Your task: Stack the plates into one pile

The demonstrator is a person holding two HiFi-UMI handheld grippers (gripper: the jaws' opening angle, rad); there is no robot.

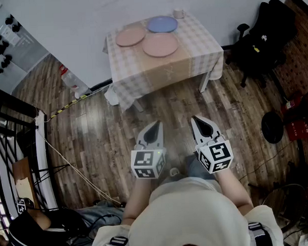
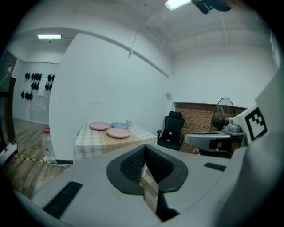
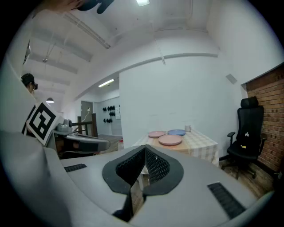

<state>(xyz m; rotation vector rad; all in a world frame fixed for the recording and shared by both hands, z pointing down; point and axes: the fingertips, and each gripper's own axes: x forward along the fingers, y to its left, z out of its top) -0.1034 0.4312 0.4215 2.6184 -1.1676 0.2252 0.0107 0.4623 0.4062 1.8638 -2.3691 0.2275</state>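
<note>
Closed and empty at 6 o'clock: left gripper [image 1: 154,126], right gripper [image 1: 197,121]. At 12 o'clock on checked table [image 1: 165,70]: pink plate [image 1: 130,37], second pink plate [image 1: 160,44], blue plate [image 1: 162,24], unstacked.

Even, cool indoor light. Ceiling lamp [image 2: 177,3] blows out white atop your left gripper view; a strip light [image 3: 105,83] glows in the right. Both gripper views bulge fisheye, corners black, near foreground soft. Your head view is sharp: plates [image 1: 160,44] crisp, floor [image 1: 104,132] faintly sheened, left edge dim.
</note>
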